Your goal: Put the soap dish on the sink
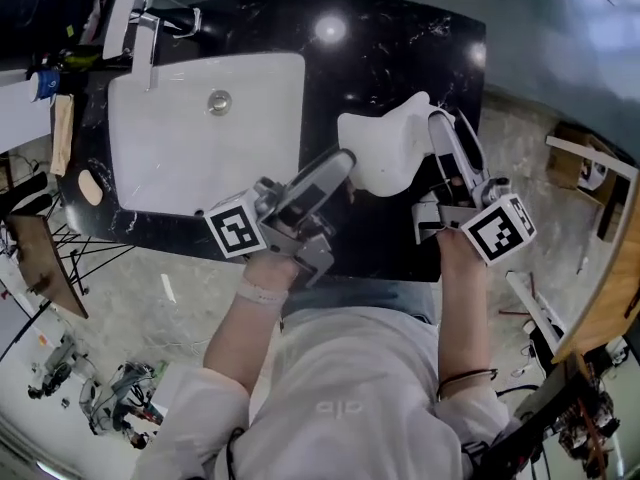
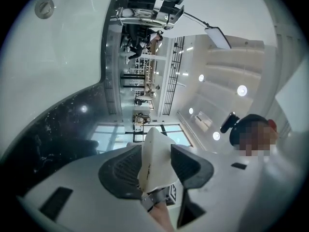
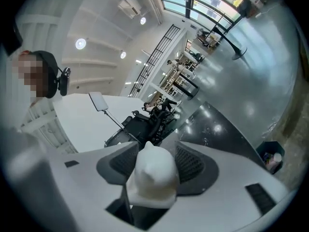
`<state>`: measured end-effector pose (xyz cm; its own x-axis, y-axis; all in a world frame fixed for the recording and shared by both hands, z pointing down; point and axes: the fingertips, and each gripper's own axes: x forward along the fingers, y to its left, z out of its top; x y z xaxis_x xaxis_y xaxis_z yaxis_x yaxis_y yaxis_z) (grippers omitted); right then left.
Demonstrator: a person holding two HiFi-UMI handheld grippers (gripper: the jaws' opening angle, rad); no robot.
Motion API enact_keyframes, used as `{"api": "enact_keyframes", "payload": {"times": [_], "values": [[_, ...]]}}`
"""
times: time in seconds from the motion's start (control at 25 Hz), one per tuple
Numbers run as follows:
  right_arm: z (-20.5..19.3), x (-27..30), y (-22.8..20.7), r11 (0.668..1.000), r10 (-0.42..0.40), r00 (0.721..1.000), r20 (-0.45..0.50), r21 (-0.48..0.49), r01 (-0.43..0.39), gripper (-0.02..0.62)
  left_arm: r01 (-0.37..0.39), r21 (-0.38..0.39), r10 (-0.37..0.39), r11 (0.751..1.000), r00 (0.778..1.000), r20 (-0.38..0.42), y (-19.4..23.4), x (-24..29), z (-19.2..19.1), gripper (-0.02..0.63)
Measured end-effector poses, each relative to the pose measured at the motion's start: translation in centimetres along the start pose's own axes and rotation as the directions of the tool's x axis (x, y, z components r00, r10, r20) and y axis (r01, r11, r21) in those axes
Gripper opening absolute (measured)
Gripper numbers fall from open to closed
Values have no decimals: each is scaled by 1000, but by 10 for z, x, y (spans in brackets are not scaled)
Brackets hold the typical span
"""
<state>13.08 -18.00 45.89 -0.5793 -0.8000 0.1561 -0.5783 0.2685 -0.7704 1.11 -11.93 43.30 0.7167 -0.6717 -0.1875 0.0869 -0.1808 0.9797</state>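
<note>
The white soap dish hangs above the black countertop, just right of the white sink basin, with a gripper on each side. My left gripper is shut on its left rim, and the thin white edge shows between the dark pads in the left gripper view. From the right, my right gripper is shut on the other end. A rounded white corner fills the gap between that gripper's jaws. The basin and its drain lie ahead of the left gripper.
A chrome faucet stands at the basin's far end and the drain sits in the middle. A tan oval lies on the counter's left rim. Wooden furniture and cables crowd the floor at right.
</note>
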Motion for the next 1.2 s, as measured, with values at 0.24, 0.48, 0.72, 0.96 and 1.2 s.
{"api": "enact_keyframes", "payload": {"times": [0.24,0.48,0.72,0.96,1.2], "values": [[7,-4,-21,994,-75,997,28,-76,77,245,-44,26,45,999,998,-39,24,14,4,182],[15,0,-32,977,-123,992,41,-173,129,245,-155,104,163,982,984,-67,48,19,10,156],[14,7,-34,952,-160,987,26,-260,161,245,-214,82,220,973,973,-66,64,15,12,147],[15,13,-35,939,-174,985,22,-297,172,245,-230,0,229,973,972,-51,69,14,13,141],[14,22,-39,868,-230,973,25,-448,217,245,-252,-24,251,967,966,-58,72,19,14,141]]}}
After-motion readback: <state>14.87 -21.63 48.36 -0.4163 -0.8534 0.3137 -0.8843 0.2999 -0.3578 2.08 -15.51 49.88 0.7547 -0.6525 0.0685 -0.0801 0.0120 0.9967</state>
